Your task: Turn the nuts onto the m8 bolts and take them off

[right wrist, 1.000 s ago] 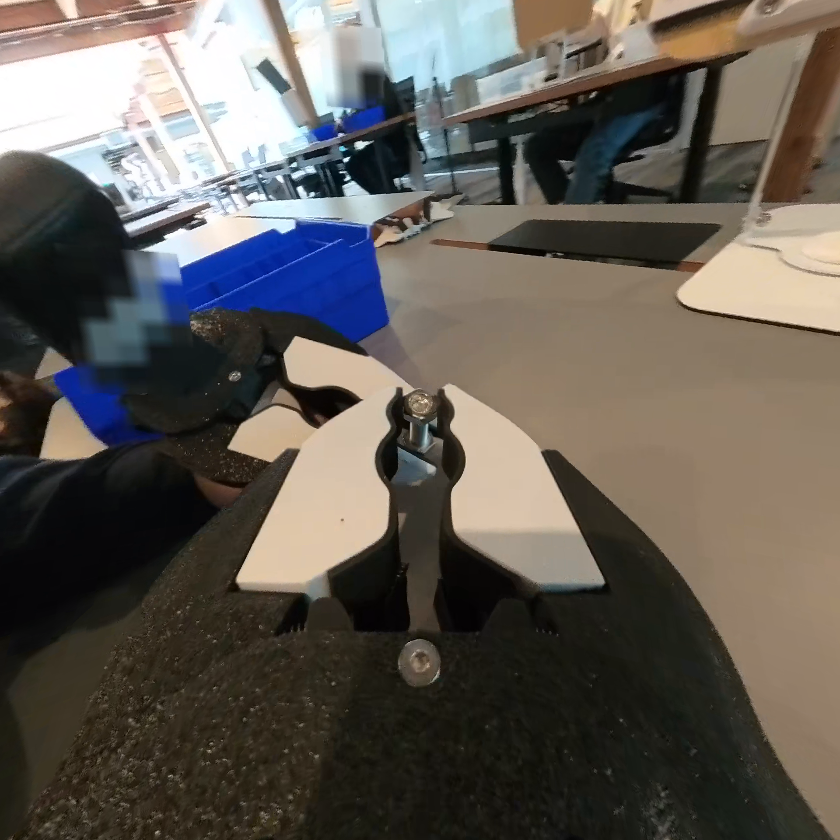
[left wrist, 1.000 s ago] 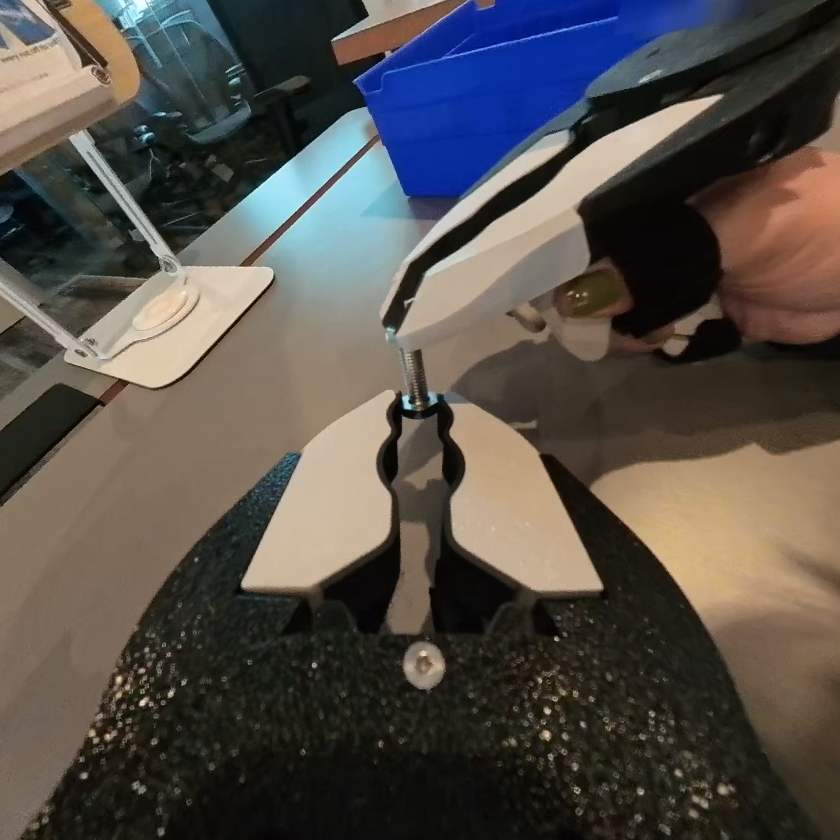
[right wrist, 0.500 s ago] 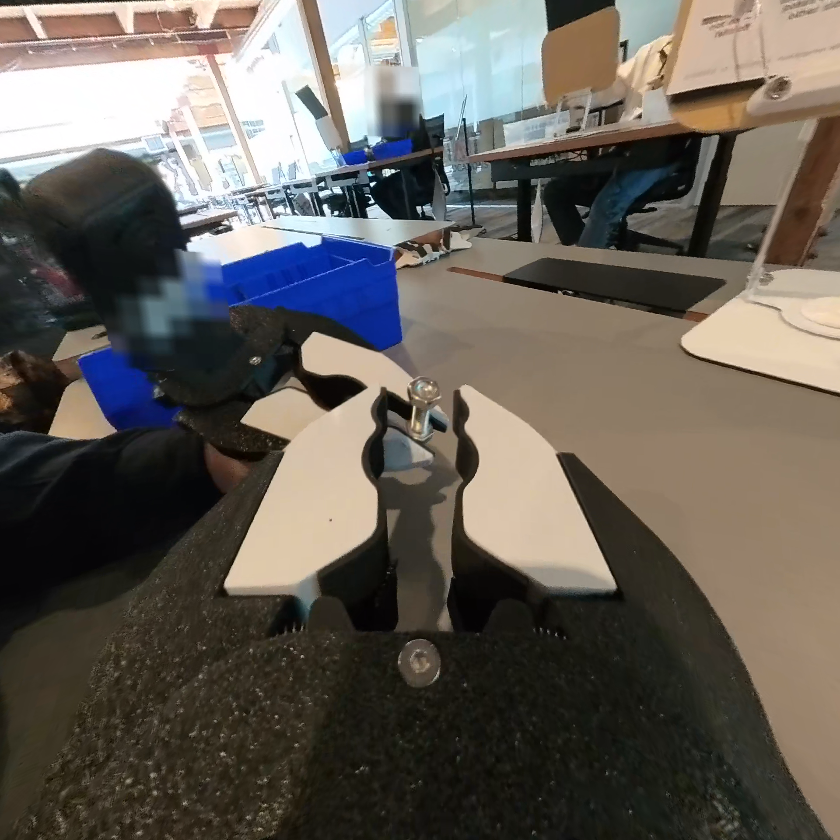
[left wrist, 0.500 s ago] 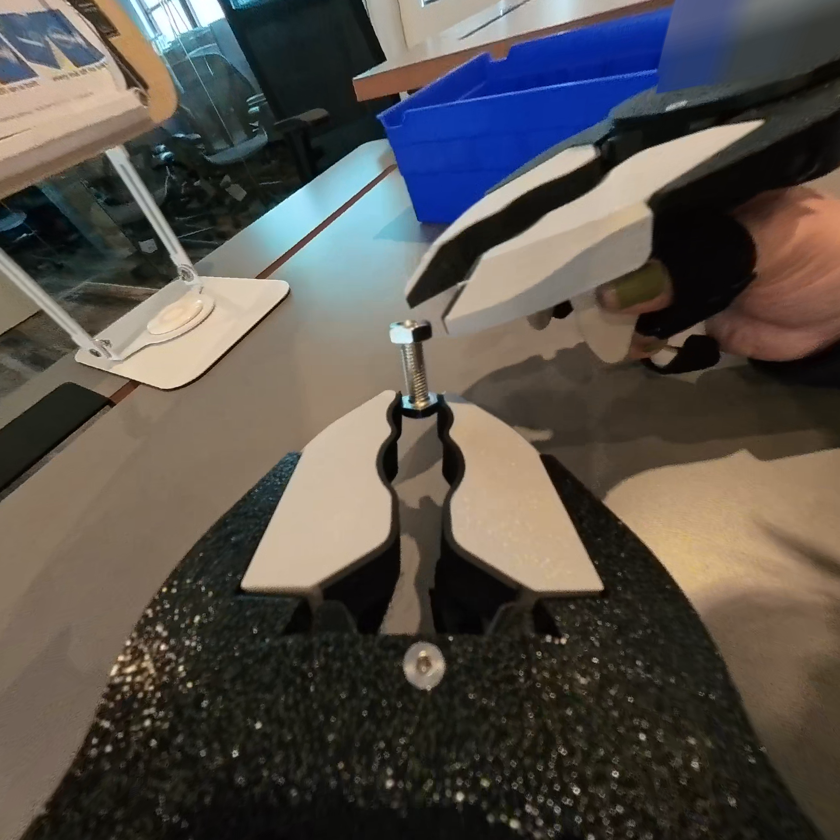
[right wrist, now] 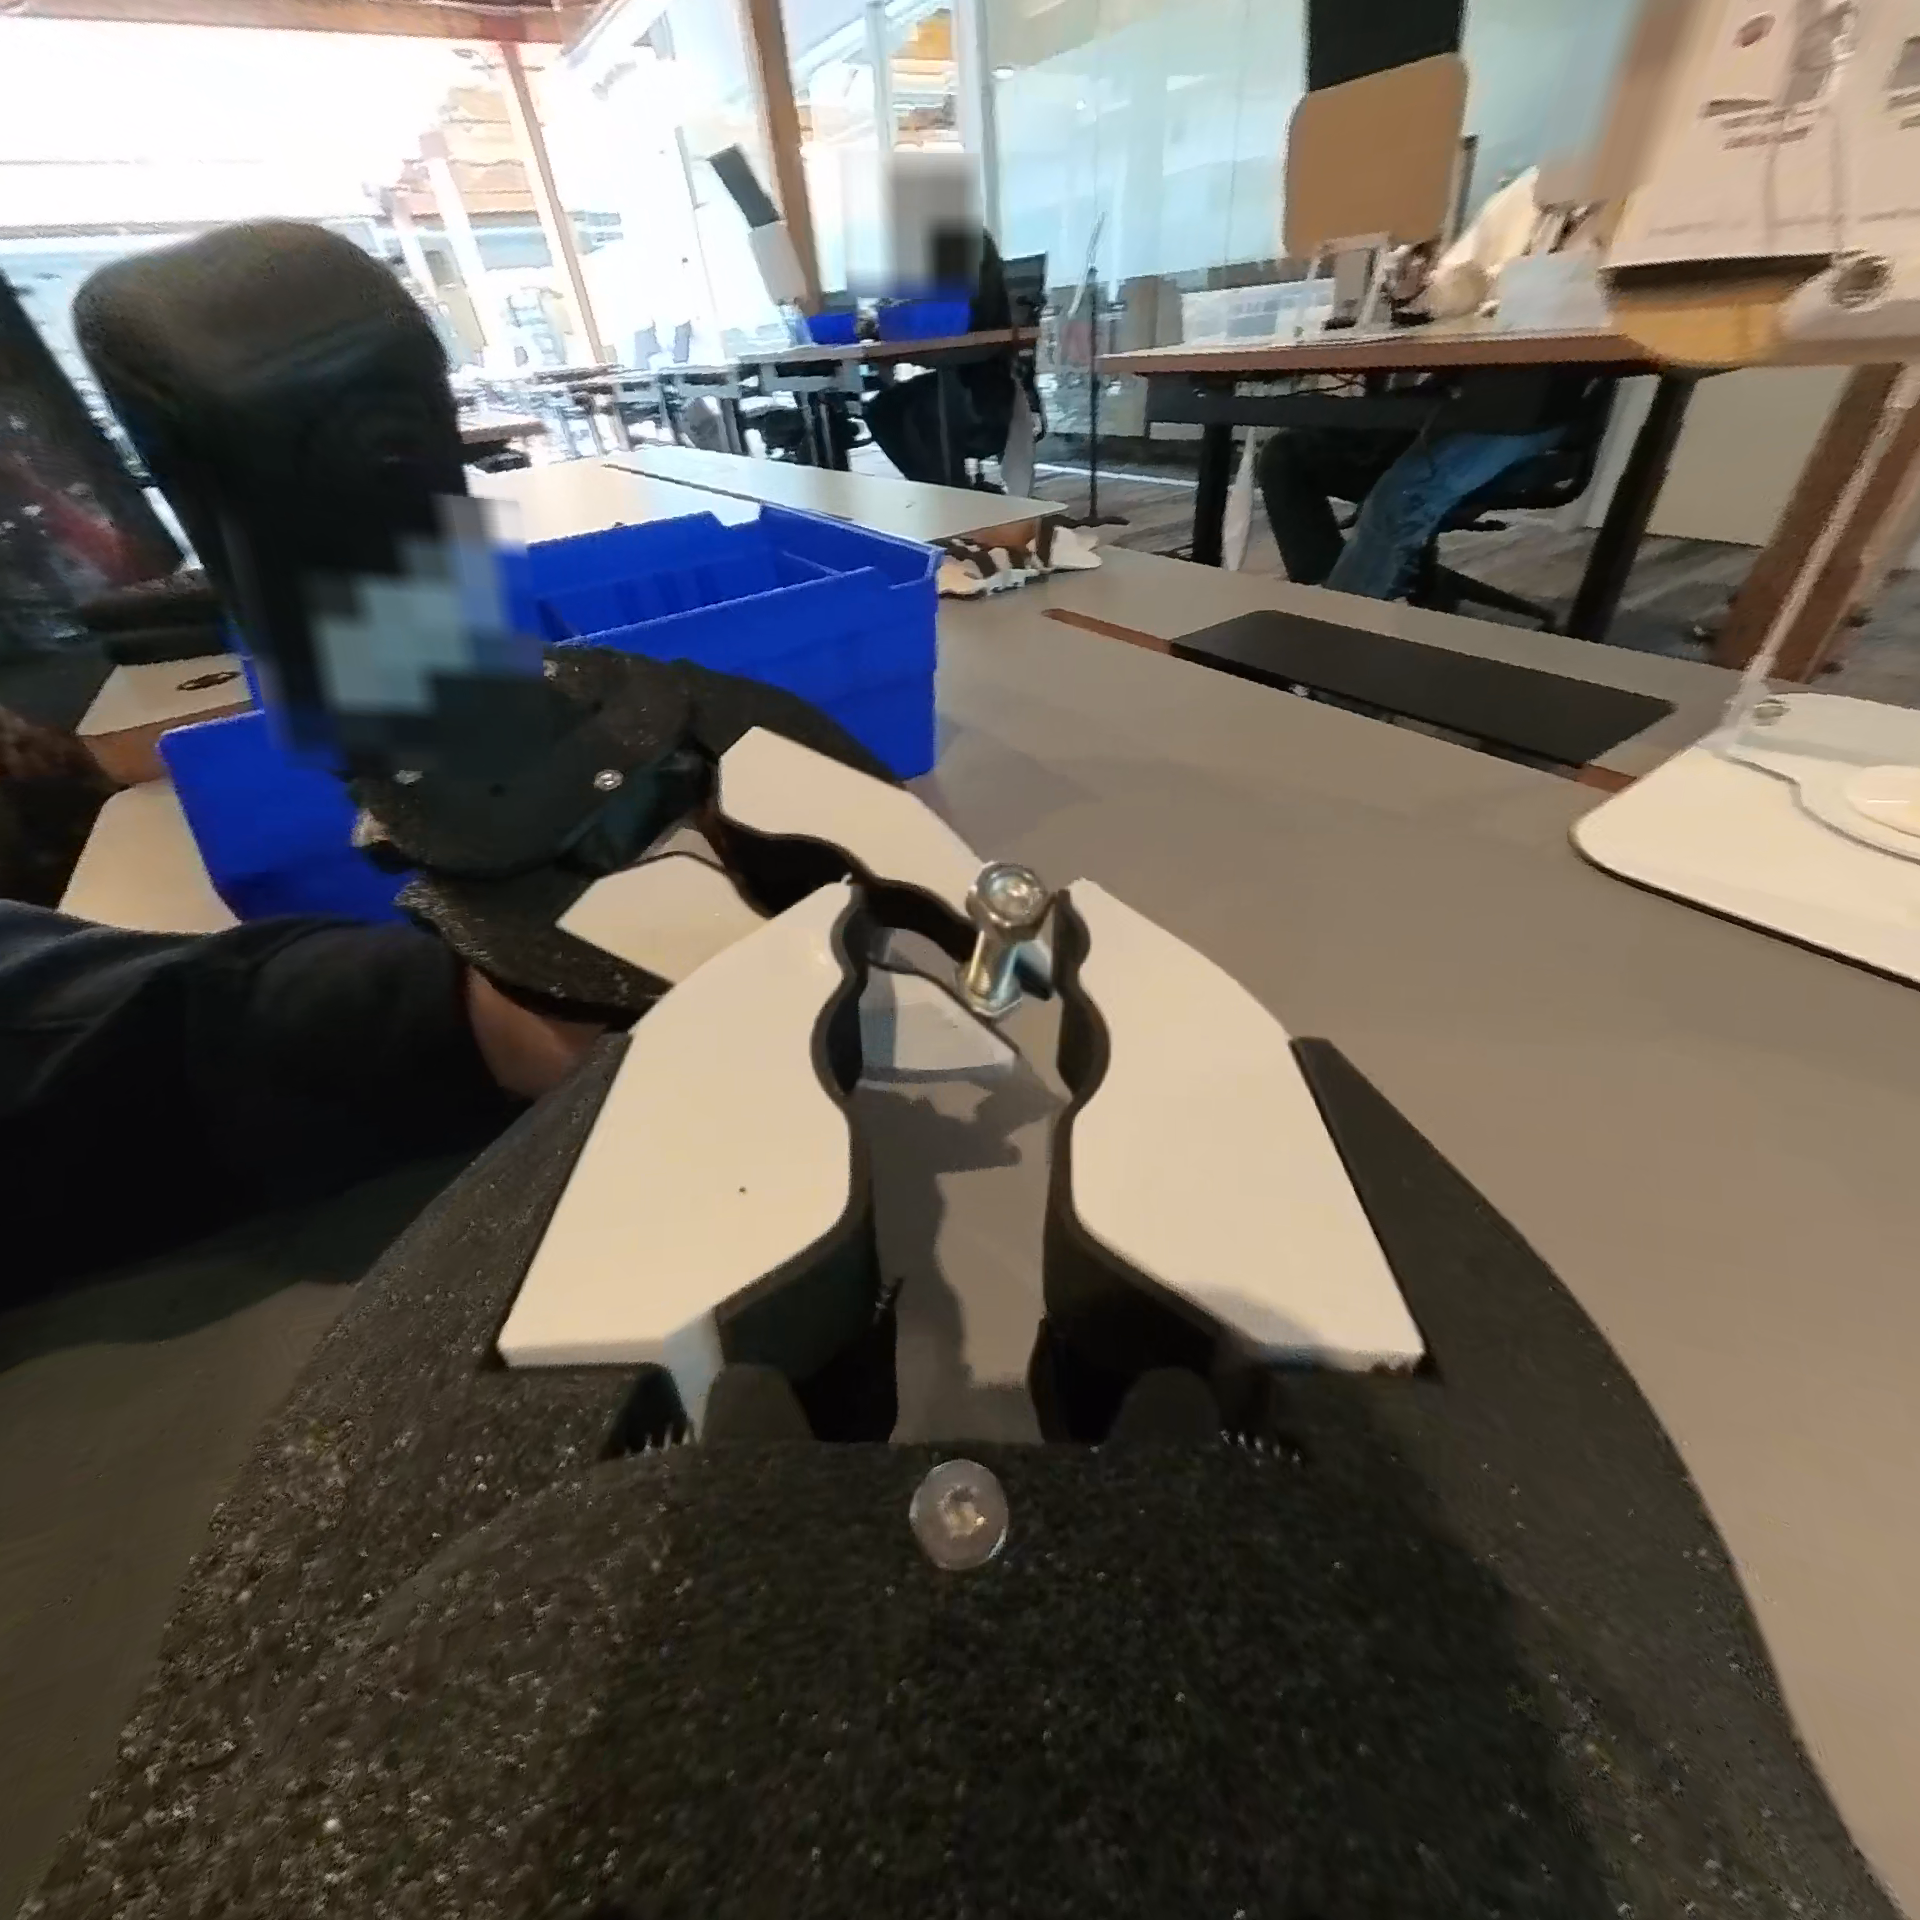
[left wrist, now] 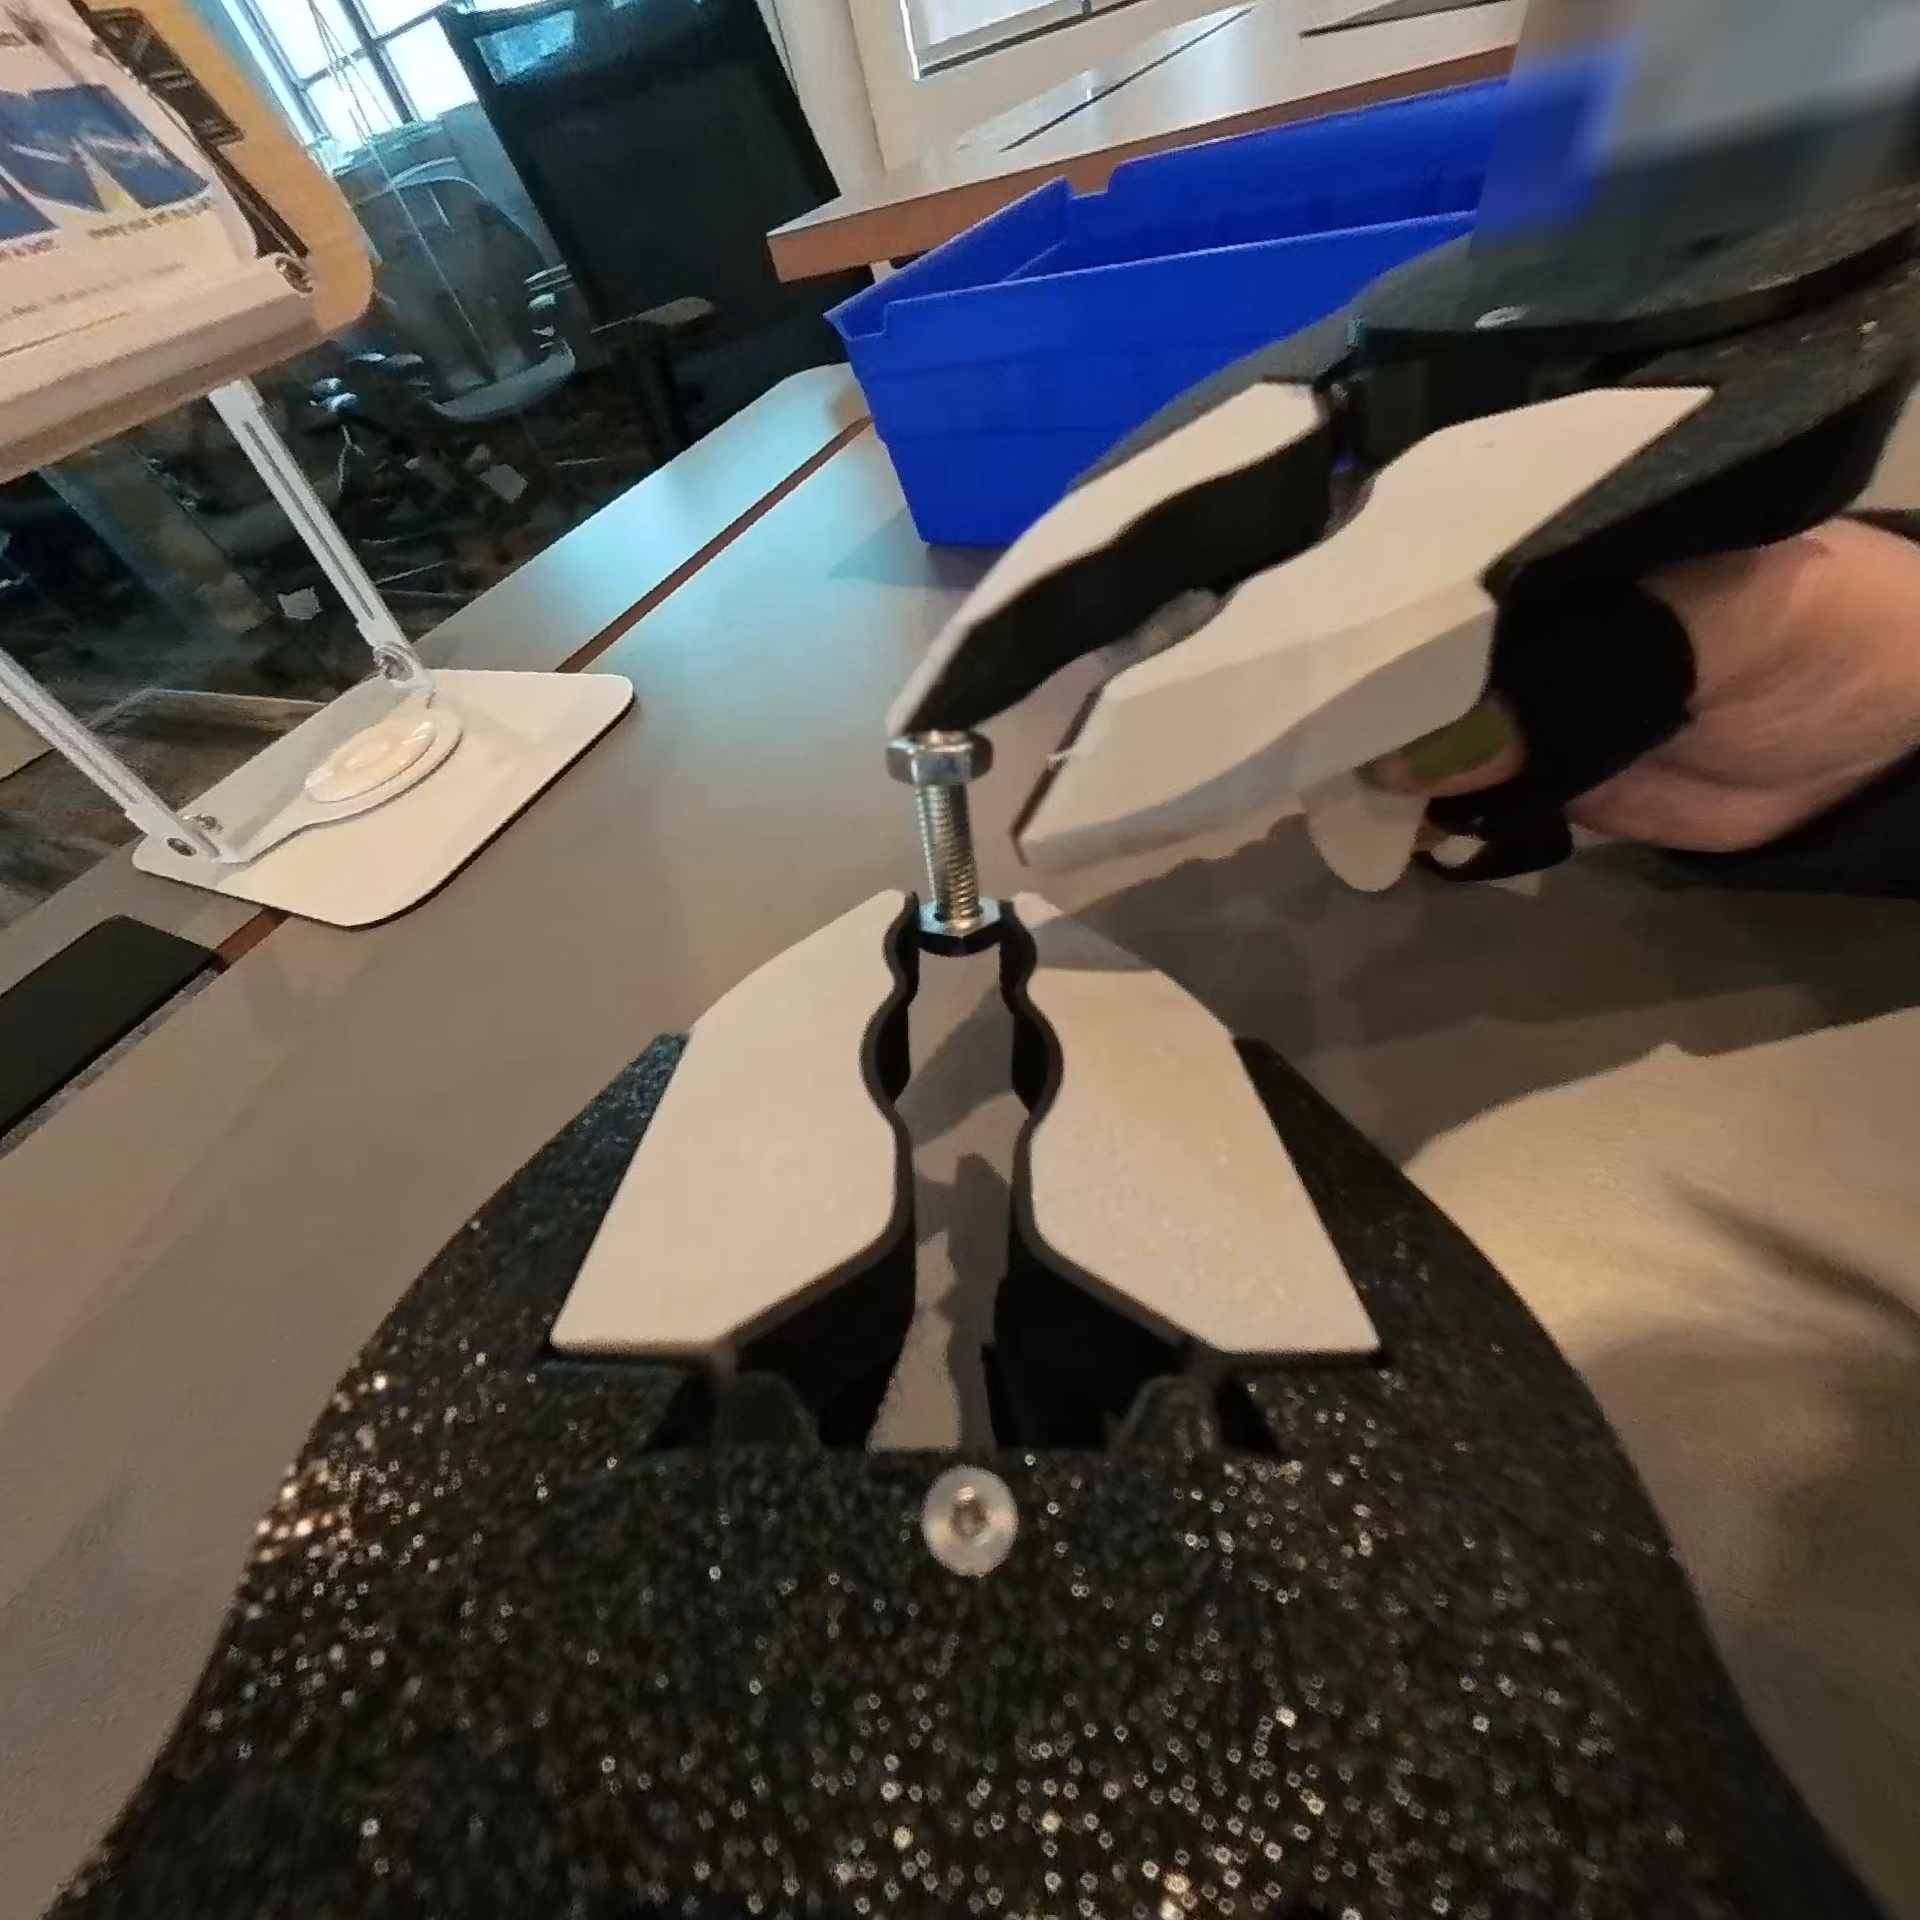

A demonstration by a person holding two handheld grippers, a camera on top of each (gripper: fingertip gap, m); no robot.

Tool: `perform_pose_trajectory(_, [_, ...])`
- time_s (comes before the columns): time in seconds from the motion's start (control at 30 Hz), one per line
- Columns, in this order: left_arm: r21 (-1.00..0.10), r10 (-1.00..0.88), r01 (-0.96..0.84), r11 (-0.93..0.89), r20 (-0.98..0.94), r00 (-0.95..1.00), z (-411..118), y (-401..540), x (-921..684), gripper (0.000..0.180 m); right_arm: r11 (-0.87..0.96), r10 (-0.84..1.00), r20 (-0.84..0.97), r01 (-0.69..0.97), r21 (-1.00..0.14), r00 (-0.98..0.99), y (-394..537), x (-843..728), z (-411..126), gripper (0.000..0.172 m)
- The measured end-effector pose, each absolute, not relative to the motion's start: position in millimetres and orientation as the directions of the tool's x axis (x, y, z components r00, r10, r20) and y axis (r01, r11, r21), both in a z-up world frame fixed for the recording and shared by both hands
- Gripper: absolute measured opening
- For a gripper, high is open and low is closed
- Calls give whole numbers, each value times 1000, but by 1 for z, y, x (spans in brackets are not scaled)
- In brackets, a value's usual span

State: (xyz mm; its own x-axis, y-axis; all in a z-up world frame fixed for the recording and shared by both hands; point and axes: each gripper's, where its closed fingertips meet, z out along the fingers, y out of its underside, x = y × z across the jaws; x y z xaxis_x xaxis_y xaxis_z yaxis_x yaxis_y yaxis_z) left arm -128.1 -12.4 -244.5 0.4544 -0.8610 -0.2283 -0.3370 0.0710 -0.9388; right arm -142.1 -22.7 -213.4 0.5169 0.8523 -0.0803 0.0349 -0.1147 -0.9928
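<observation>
A silver bolt (left wrist: pixel 943 831) stands upright, its lower end threaded into a silver nut (left wrist: pixel 958 918). My left gripper (left wrist: pixel 958 914) is shut on the nut and holds it above the grey table (left wrist: pixel 520 1039). My right gripper (left wrist: pixel 971 784) comes in from the upper right, open, with its fingertips (left wrist: pixel 920 717) on either side of the bolt head (left wrist: pixel 935 764). In the right wrist view the bolt head (right wrist: pixel 1013 899) sits between the spread fingers of my right gripper (right wrist: pixel 964 909), close to the right one. The nut (right wrist: pixel 992 997) is below it, and the left gripper's fingers (right wrist: pixel 821 800) reach in from the left.
A blue bin (left wrist: pixel 1143 343) stands at the back of the table and also shows in the right wrist view (right wrist: pixel 727 644). A white stand base (left wrist: pixel 416 769) lies to the left. A black mat (right wrist: pixel 1423 686) lies farther off. A person's hand (left wrist: pixel 1766 707) holds the right gripper. Only a small space, under 4 cm, lies between the two pairs of fingers.
My right gripper was shut on the bolt head, then opened and drew off to the right. Now its open fingers are back around the head. My left gripper has kept hold of the nut.
</observation>
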Motion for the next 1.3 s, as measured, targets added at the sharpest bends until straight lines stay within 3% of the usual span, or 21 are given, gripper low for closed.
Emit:
perform_pose_trajectory(0.17, [-962,-854,-273,19,-158,496,-240,-5,-138,14,-86,855,-57,33,-996,516,-25,-142,-210,32])
perform_pose_trajectory(0.3, [-955,-908,-284,83,-190,374,-240,-23,-125,14,-63,857,-61,-13,-998,512,-24,-144,-205,50])
perform_pose_trajectory(0.47, [-955,-954,-271,123,-189,232,-241,-44,-111,14,-83,911,-93,-44,-996,401,-37,-155,-202,52])
perform_pose_trajectory(0.73, [-982,-912,-187,2,-79,403,-233,-15,-138,14,-45,922,-66,-63,-997,380,-43,-154,-195,44])
perform_pose_trajectory(1.1, [-992,-966,-128,23,-55,252,-225,-37,-126,14,-89,925,-130,-129,-988,357,-41,-153,-192,54])
perform_pose_trajectory(1.3, [-998,-935,-59,-36,13,354,-219,-20,-141,14,-97,927,-132,-118,-988,350,-42,-152,-193,46])
